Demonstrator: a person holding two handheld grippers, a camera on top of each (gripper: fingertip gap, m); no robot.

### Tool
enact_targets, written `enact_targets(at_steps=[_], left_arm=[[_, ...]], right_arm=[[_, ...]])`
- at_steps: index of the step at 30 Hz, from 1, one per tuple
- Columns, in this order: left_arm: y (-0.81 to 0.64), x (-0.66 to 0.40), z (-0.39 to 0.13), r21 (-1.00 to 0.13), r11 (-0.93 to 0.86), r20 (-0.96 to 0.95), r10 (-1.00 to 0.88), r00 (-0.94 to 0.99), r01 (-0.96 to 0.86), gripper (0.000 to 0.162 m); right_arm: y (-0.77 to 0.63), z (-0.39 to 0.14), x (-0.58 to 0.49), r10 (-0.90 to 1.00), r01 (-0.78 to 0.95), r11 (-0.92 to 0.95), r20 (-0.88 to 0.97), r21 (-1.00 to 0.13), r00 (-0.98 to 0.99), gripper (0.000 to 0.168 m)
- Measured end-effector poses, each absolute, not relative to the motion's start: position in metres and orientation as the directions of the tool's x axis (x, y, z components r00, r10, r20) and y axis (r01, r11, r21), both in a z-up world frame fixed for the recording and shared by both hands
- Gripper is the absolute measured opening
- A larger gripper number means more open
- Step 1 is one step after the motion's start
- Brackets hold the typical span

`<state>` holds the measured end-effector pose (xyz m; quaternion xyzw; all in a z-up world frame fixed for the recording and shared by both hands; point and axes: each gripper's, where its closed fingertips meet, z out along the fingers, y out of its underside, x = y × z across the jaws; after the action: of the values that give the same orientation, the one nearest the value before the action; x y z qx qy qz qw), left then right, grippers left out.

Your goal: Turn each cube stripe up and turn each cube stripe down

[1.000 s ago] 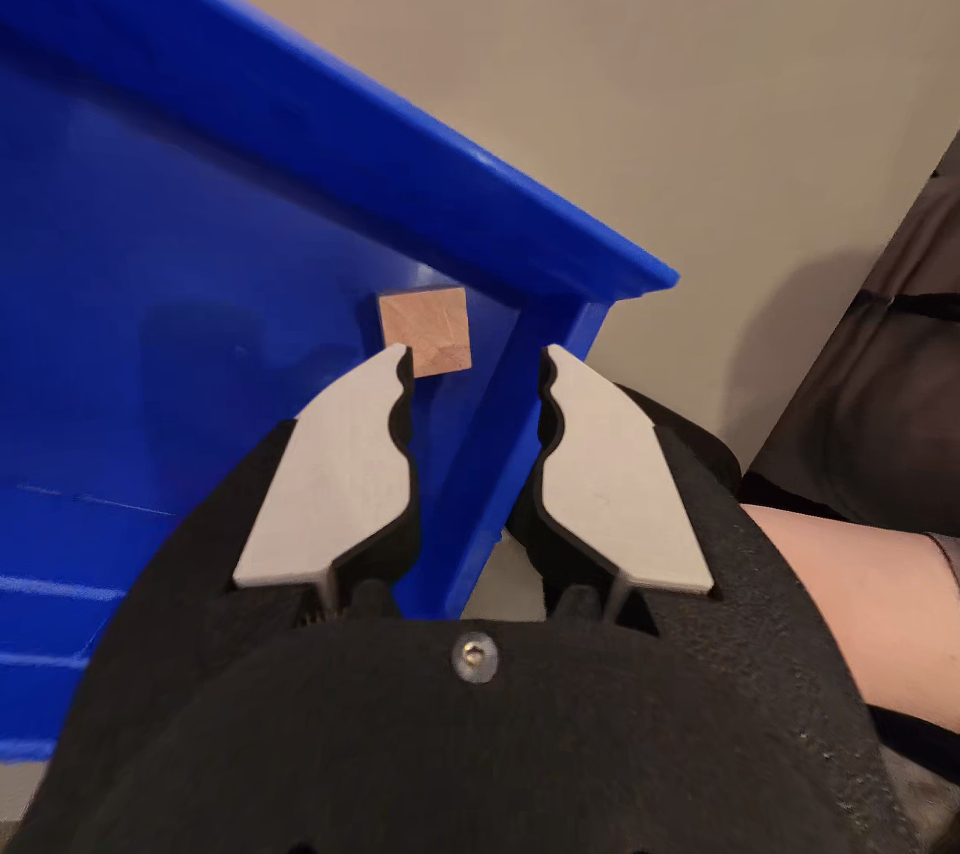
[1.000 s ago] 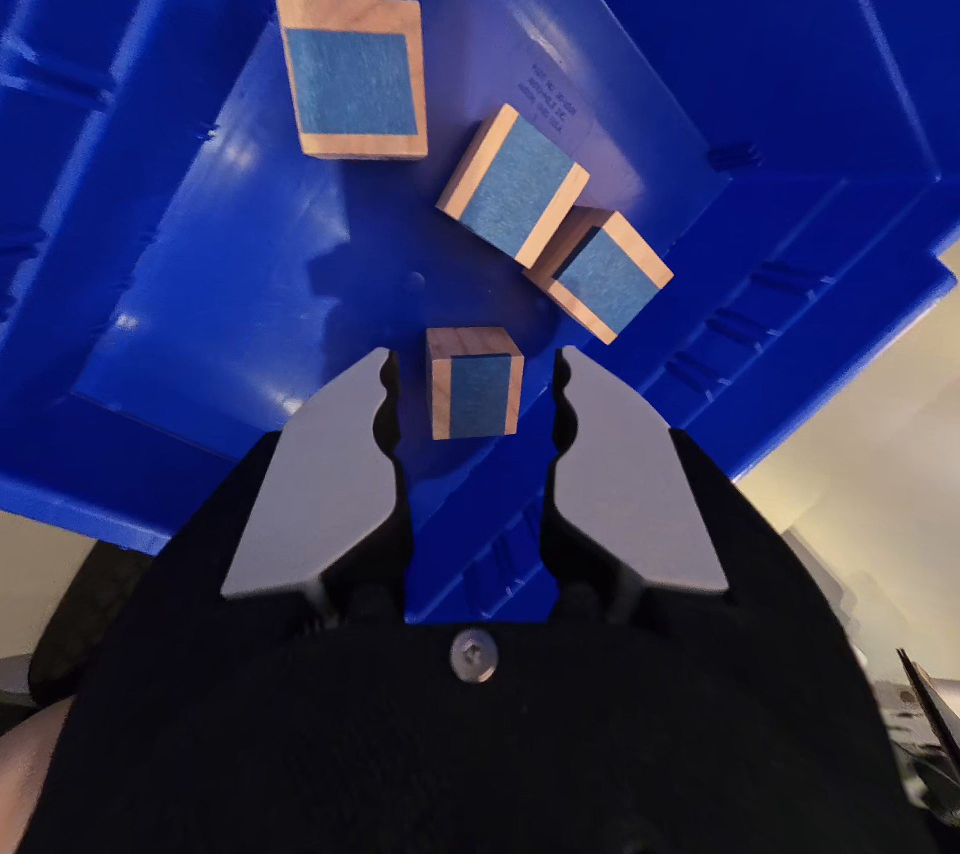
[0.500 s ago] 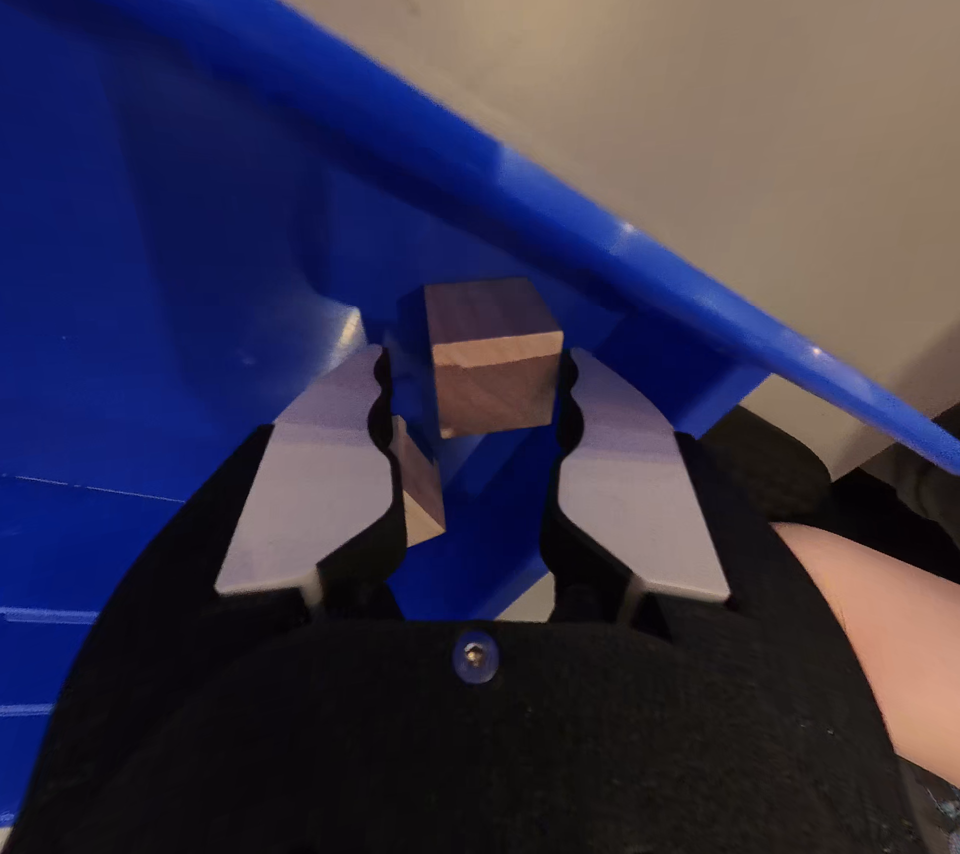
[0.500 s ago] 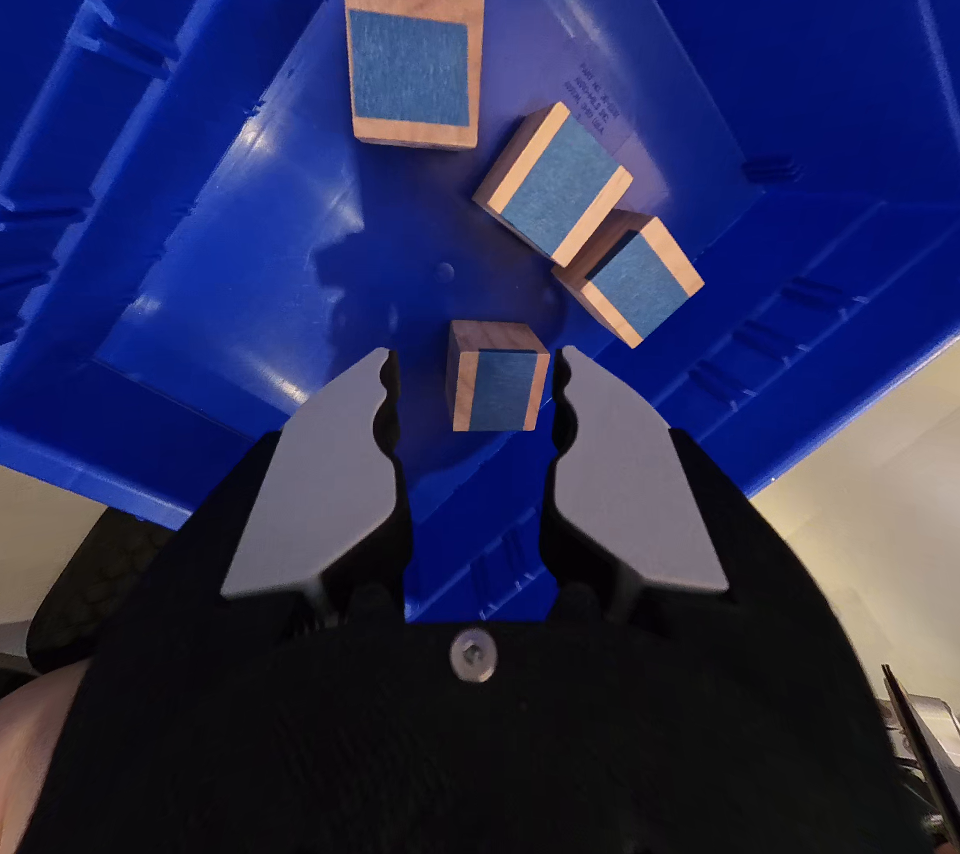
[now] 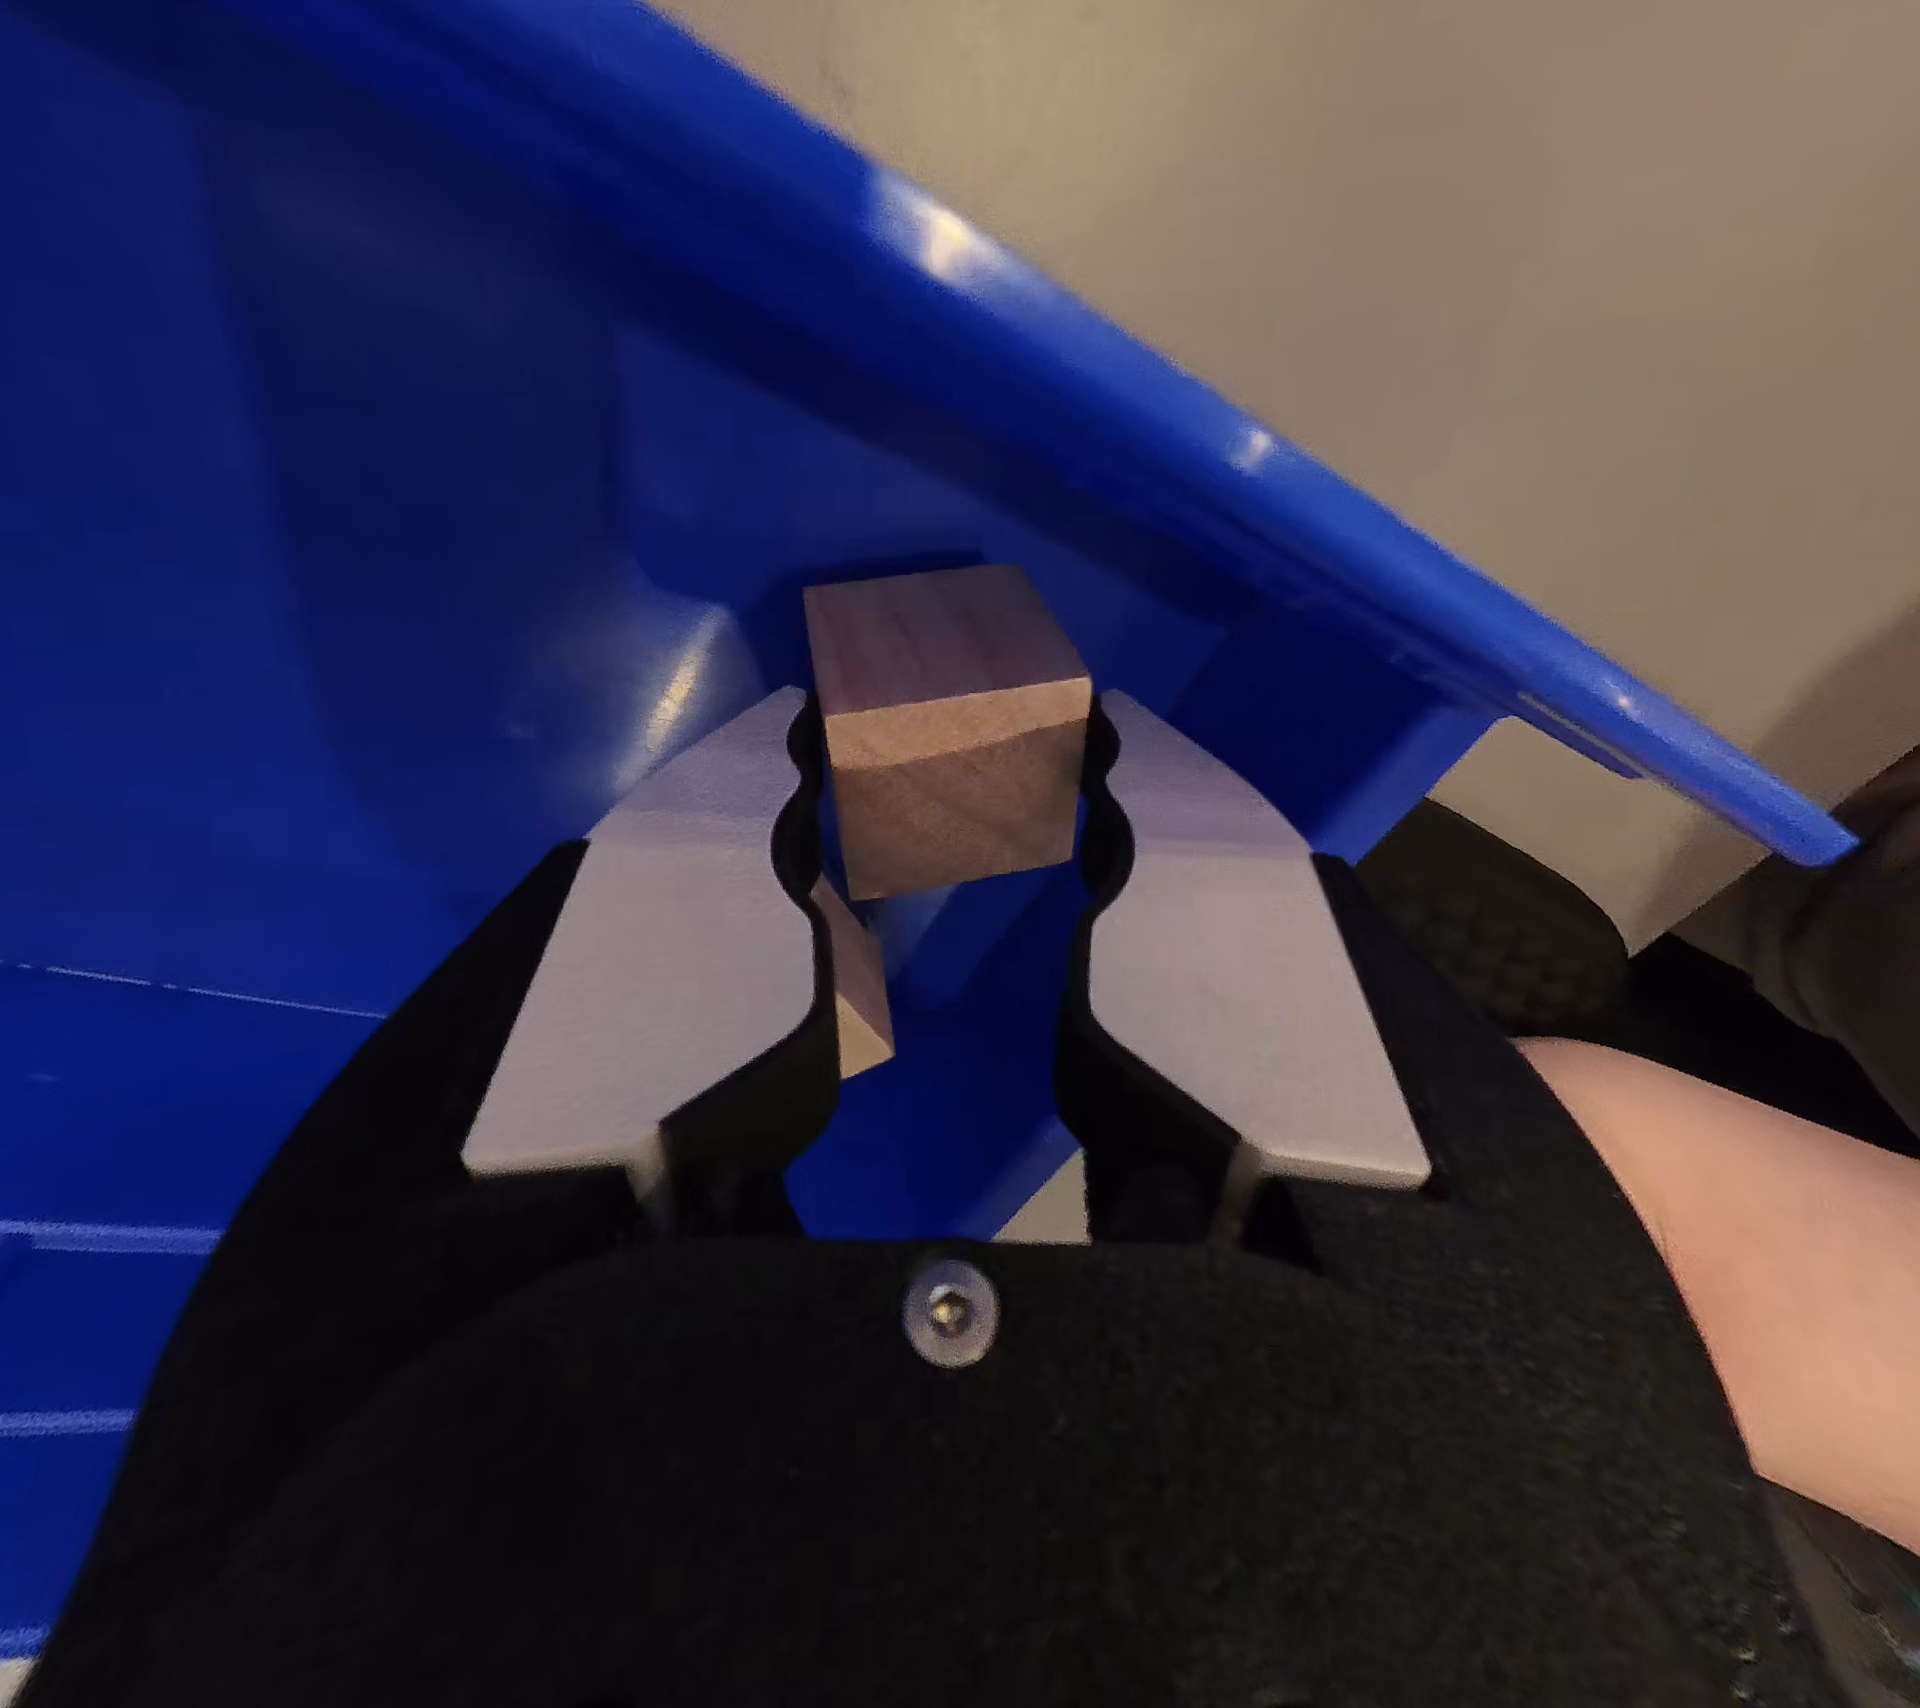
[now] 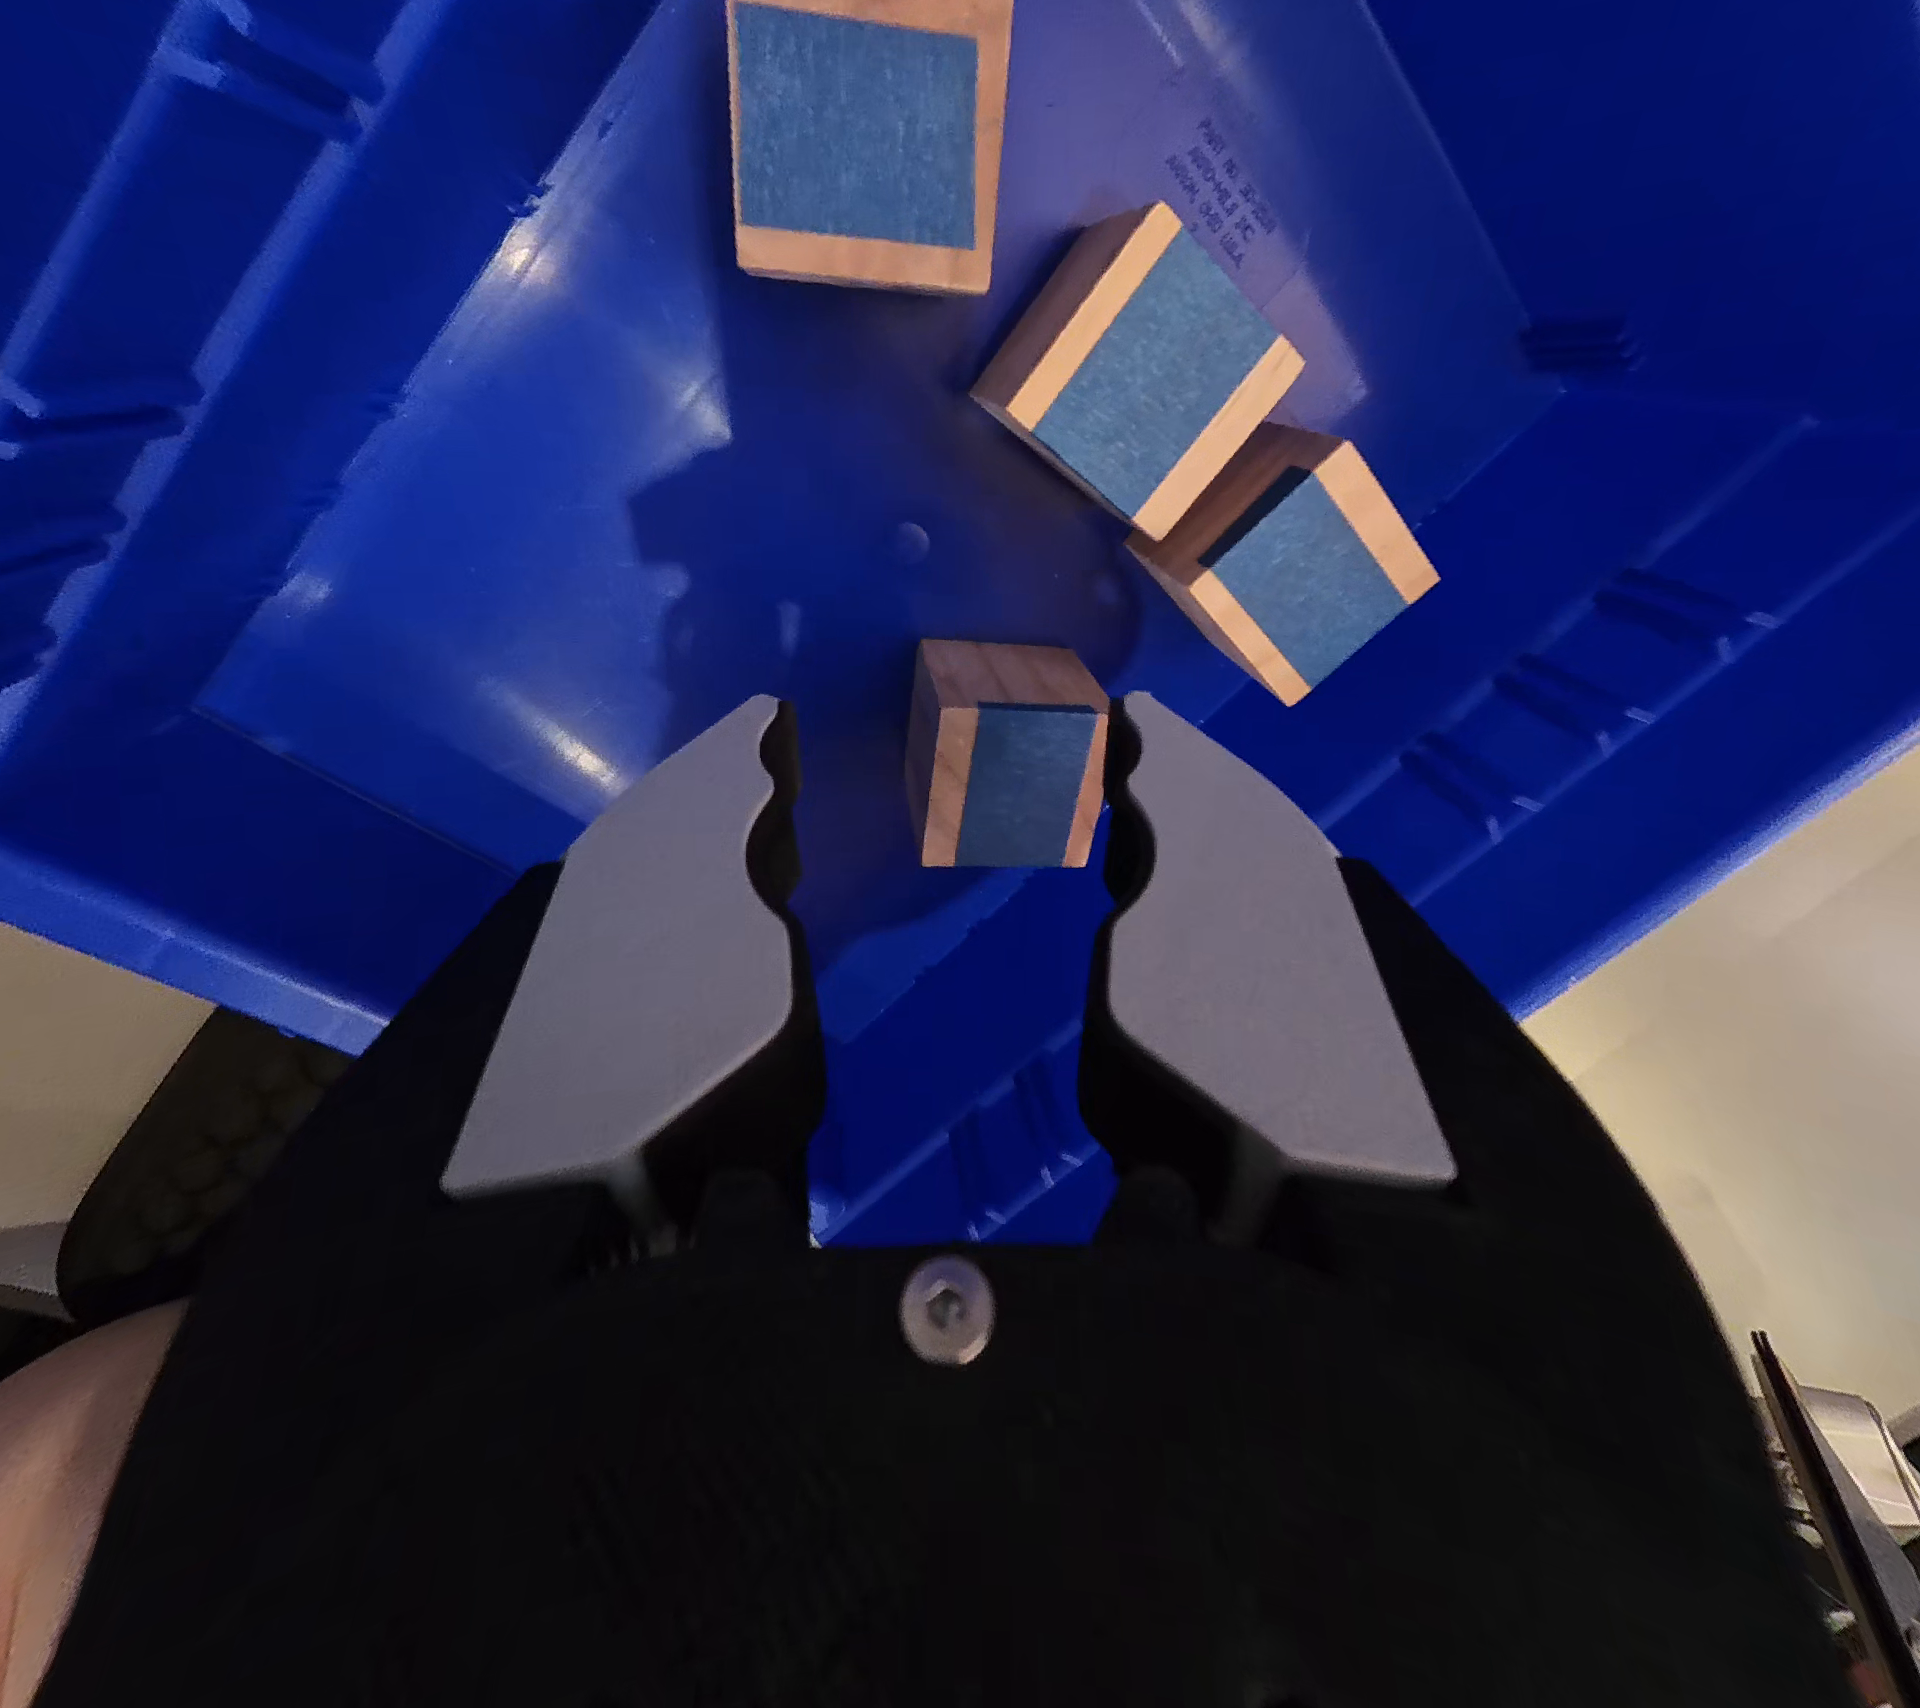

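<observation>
In the left wrist view, my left gripper [image 5: 948, 713] is in a corner of the blue bin [image 5: 312, 619]. Its fingertips press both sides of a plain wooden cube [image 5: 956, 775] that shows no stripe. Part of another wooden piece [image 5: 857, 993] shows behind the left finger. In the right wrist view, my right gripper [image 6: 945, 713] is open above the bin floor [image 6: 416, 463]. A small cube [image 6: 1013, 765] with a blue stripe lies between its fingers, close to the right one. Three more striped cubes lie beyond: a large one [image 6: 862, 110], a middle one [image 6: 1143, 370] and one leaning beside it [image 6: 1299, 567].
The bin's rim [image 5: 1039, 370] runs diagonally just above the left gripper, with a beige surface [image 5: 1351, 100] beyond. A person's forearm [image 5: 1766, 1295] is at the right. Ribbed bin walls [image 6: 1558, 671] enclose the cubes on the right.
My left gripper went into the bin corner, opened around the plain cube, then narrowed onto it. My right gripper shifted left, so the small striped cube now sits near its right finger.
</observation>
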<state>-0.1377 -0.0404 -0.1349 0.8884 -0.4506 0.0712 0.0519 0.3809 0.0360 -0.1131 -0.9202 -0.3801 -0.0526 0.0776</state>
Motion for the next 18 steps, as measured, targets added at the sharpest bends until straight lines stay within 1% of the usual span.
enact_targets(at_steps=[5,7,9,12,14,16,18], left_arm=[[-0.042,-0.145,-0.135,0.067,-0.587,0.141,-0.795,0.59,-0.807,0.048],[-0.042,-0.146,-0.133,0.059,-0.59,0.146,-0.793,0.591,-0.806,0.048],[-0.042,-0.144,-0.126,0.022,-0.594,0.166,-0.791,0.589,-0.804,0.048],[-0.032,-0.141,-0.106,-0.118,-0.609,0.16,-0.791,0.59,-0.784,0.047],[-0.014,-0.146,-0.086,-0.243,-0.591,0.07,-0.802,0.594,-0.769,0.047],[-0.004,-0.14,-0.058,-0.402,-0.571,0.057,-0.796,0.602,-0.716,0.047],[-0.001,-0.129,-0.025,-0.563,-0.512,0.067,-0.81,0.582,-0.649,0.047]], right_arm=[[0.034,-0.117,0.383,0.692,0.708,-0.702,0.161,-0.075,0.704,0.059],[0.033,-0.117,0.383,0.696,0.712,-0.699,0.164,-0.067,0.699,0.059],[0.036,-0.114,0.382,0.694,0.715,-0.695,0.187,-0.077,0.695,0.058],[0.044,-0.098,0.384,0.648,0.689,-0.715,0.256,-0.119,0.717,0.056],[0.051,-0.078,0.391,0.568,0.644,-0.748,0.345,-0.163,0.747,0.056],[0.06,-0.05,0.391,0.486,0.625,-0.738,0.442,-0.254,0.754,0.055],[0.07,-0.015,0.374,0.42,0.638,-0.662,0.511,-0.393,0.75,0.055]])
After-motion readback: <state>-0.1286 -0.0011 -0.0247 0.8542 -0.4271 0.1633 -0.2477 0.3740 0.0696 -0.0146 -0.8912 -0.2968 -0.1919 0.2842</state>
